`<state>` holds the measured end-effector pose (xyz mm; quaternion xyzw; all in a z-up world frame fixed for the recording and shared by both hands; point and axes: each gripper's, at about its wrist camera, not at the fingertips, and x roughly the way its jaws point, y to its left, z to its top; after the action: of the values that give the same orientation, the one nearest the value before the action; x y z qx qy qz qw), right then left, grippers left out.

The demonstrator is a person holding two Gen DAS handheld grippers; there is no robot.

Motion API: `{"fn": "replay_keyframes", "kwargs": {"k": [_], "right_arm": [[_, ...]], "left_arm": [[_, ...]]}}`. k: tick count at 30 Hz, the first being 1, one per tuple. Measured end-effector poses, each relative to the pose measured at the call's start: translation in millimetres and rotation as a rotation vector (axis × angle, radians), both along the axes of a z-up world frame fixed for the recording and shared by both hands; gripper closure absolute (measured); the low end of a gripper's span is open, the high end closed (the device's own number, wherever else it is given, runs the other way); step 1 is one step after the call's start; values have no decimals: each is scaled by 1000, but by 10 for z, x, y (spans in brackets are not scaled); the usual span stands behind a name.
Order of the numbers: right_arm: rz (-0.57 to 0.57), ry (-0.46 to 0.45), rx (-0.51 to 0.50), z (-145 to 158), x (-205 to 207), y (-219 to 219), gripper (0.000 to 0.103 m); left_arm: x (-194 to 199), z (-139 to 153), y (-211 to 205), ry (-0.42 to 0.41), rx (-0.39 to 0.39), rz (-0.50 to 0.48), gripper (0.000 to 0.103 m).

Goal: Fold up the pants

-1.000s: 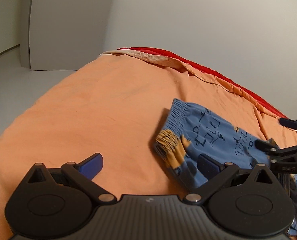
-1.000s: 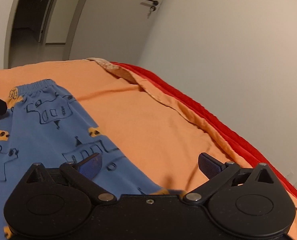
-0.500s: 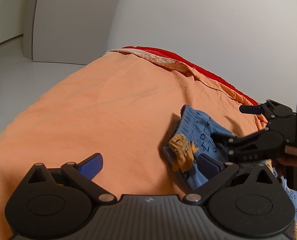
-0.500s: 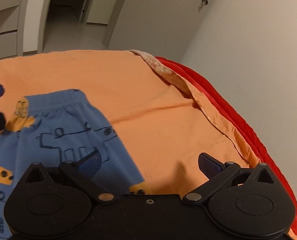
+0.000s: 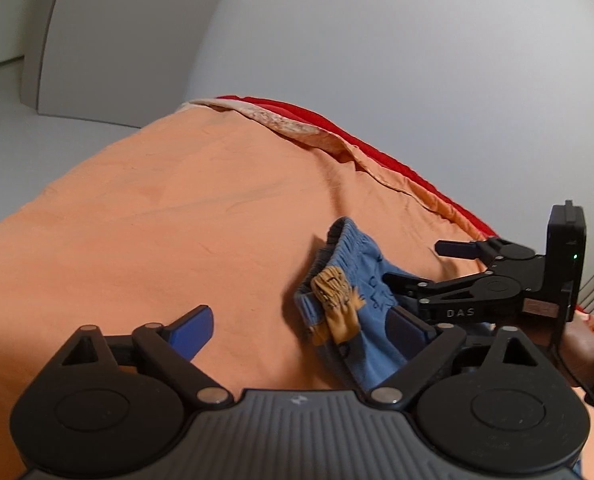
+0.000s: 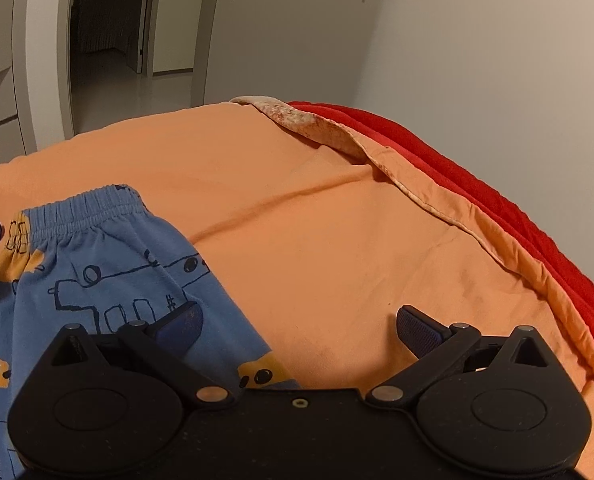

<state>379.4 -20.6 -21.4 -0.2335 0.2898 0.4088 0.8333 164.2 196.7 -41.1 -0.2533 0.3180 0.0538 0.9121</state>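
Bedding in plain orange covered the bed (image 6: pixel 337 240), with a red blanket (image 6: pixel 497 184) running along the far edge against a white wall (image 6: pixel 497 60). Past the far left corner of the bed stood a white door (image 6: pixel 289 20) with a black handle and key, and beside it a dark open doorway (image 6: pixel 101 20).

The pants (image 6: pixel 109 256), blue with dark line drawings and orange patches, lay toward the near edge of the bed, their gathered waistband pointing at the far edge. In the left wrist view the waistband end was bunched and folded over itself (image 5: pixel 345 300); the legs ran out of both views, so their lie could not be told.

The left gripper (image 5: pixel 301 324) had its jaws spread wide, having just been closing a little, one finger over the pants and the other over bare bedding, nothing pinched. The right gripper (image 6: pixel 297 326) also stood wide apart, one finger above the pants, the other above the orange bedding. Seen from the left wrist (image 5: pixel 413 264), its side carried the letters "DAS", and a small green light glowed on its black camera block (image 5: pixel 567 240). A hand (image 5: pixel 585 352) behind it was mostly hidden.
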Motion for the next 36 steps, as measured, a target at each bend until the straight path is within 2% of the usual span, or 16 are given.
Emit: {"fn": "replay_keyframes", "kwargs": {"k": [2, 5, 10, 12, 13, 14, 16, 17, 21, 25, 27, 30, 31, 34, 36], "right_arm": [[1, -9, 1, -6, -19, 4, 1], [4, -21, -1, -23, -8, 22, 1], [-2, -27, 5, -30, -30, 12, 1], [-3, -33, 3, -23, -43, 13, 1], [-3, -38, 0, -13, -51, 15, 1], [-2, -48, -4, 8, -65, 18, 1], [-8, -92, -12, 83, -139, 13, 1], [-14, -122, -15, 135, -194, -3, 1], [-78, -224, -23, 331, -526, -223, 1], [-195, -262, 2, 440, -1038, -672, 1], [-272, -308, -22, 425, -1329, -883, 1], [-376, -388, -80, 333, -1703, -1116, 1], [-408, -394, -87, 289, -1794, -1185, 1], [-436, -357, -94, 146, -1944, -1308, 1], [-421, -343, -82, 84, -2019, -1326, 1]], "left_arm": [[15, -29, 33, -11, -46, -9, 20], [48, -80, 89, -23, -136, -28, 26], [154, -223, 206, -10, -317, -22, 27], [184, -264, 251, -11, -358, -6, 31], [198, -278, 259, -5, -363, -4, 42], [214, -294, 259, 7, -358, -3, 60], [234, -341, 253, 27, -347, 1, 74], [229, -359, 255, 23, -351, 5, 77], [217, -329, 229, 11, -336, 9, 80], [207, -244, 132, 6, -236, 5, 80], [211, -230, 80, 13, -194, 5, 79], [197, -241, 68, 9, -200, 16, 69], [186, -247, 67, 3, -211, 18, 63], [186, -258, 42, -19, -219, 3, 50], [171, -280, 32, -33, -213, -3, 48]]}}
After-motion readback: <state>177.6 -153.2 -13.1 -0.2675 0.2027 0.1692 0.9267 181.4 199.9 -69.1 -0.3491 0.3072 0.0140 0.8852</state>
